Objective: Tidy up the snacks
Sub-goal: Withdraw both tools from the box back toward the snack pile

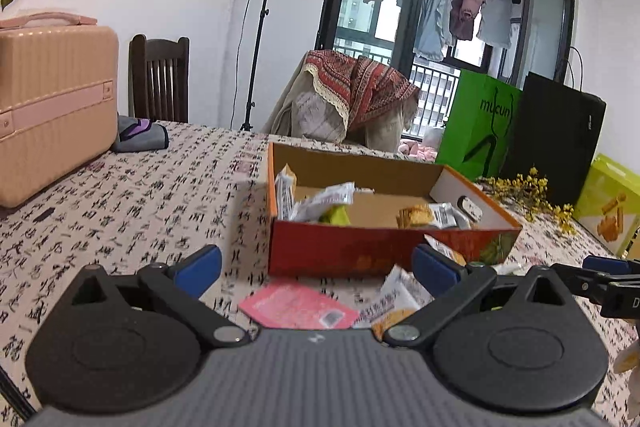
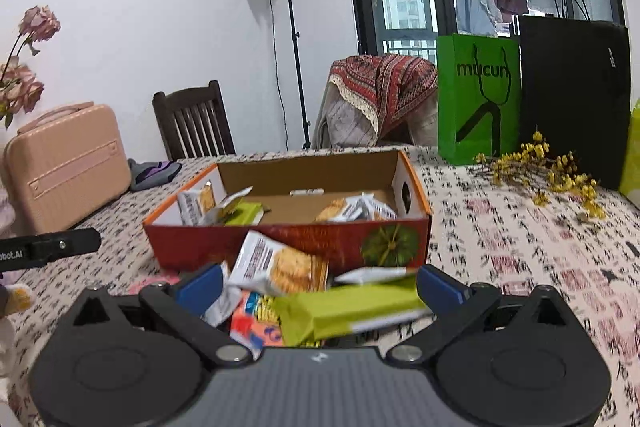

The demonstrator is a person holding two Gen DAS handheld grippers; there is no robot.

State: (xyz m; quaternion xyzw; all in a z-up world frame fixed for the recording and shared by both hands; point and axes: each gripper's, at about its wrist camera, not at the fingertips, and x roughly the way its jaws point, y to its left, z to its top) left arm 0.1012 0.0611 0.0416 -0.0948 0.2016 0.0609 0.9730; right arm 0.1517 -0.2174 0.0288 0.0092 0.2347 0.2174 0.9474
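A table (image 1: 160,195) covered in a cloth printed with black calligraphy holds a shallow open box (image 2: 288,247), red on its near wall and orange along the rim. Its long axis runs left to right across both views, open side up. Inside lie several snack packets: white cracker packs (image 2: 196,205) leaning in the left end, a green packet (image 2: 248,213) beside them, more white packs (image 2: 356,209) at the right end.

The left gripper (image 1: 316,263) hangs just before the box with its blue-tipped fingers spread wide and nothing between them. A pink packet (image 1: 298,305) lies flat on the cloth under it, with a white cracker pack (image 1: 394,301) to its right.

The right gripper (image 2: 320,283) is also spread wide, over a loose heap of packets in front of the box. A green bar (image 2: 352,311) lies crosswise there, long axis left to right, its right end close to the right finger; whether it is gripped cannot be told. A cracker pack (image 2: 280,265) leans against the box wall, an orange packet (image 2: 252,323) below it.

Behind stand a pink case (image 1: 52,107), a green bag (image 2: 476,99) and a black bag (image 2: 572,99), with yellow dried flowers (image 2: 552,171) beside them.
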